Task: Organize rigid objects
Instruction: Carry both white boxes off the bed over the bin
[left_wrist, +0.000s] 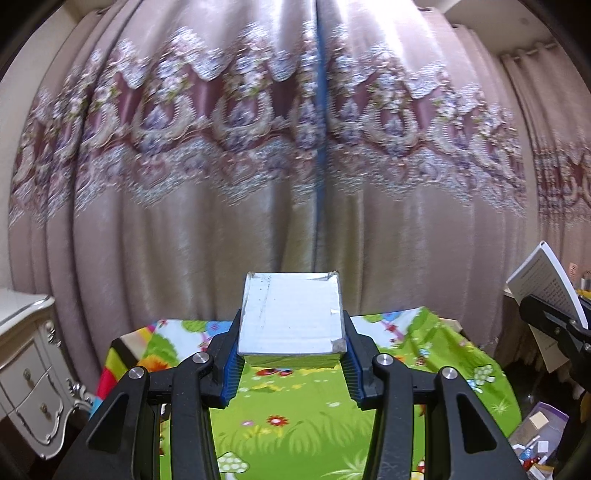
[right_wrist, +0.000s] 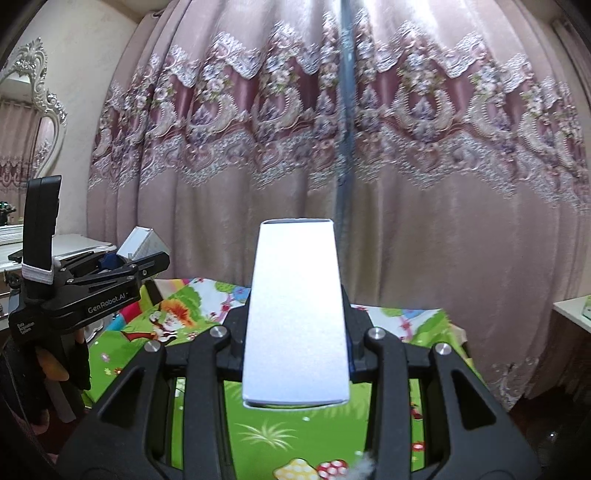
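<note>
My left gripper is shut on a small white box with scuffed corners, held level above the table with the green cartoon cloth. My right gripper is shut on a long narrow white box that sticks out forward over the same cloth. In the right wrist view the left gripper shows at the left with its small white box, held by a gloved hand. In the left wrist view the right gripper's box shows at the right edge, printed side up.
Pink embroidered curtains hang close behind the table. A white carved nightstand stands at the left, with an ornate mirror above. Loose boxes and small items lie low at the right. A white surface is at the far right.
</note>
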